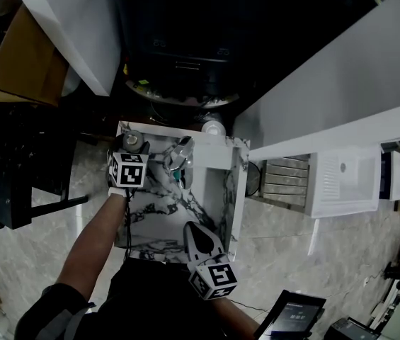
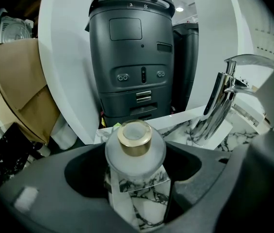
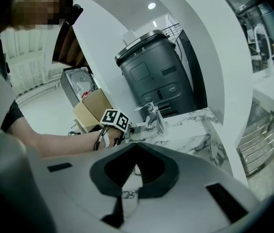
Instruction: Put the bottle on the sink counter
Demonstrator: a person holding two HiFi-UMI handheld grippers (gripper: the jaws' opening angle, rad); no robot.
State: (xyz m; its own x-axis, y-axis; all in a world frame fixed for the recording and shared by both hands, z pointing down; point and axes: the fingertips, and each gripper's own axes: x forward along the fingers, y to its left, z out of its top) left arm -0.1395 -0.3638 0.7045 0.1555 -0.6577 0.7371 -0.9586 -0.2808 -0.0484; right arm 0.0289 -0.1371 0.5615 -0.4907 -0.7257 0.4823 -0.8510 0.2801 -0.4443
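Observation:
A frosted white bottle with a gold collar stands upright between my left gripper's jaws, which are shut on its body. In the head view the bottle is over the far left corner of the marble sink counter, with the left gripper just in front of it. Whether its base rests on the marble I cannot tell. A chrome faucet rises right of it, also the faucet in the left gripper view. My right gripper hovers over the counter's near edge, shut and holding nothing.
A black appliance stands behind the counter, a cardboard box at far left. The sink basin opens on the counter's right side. A slatted rack and white basin lie to the right; a tablet sits near me.

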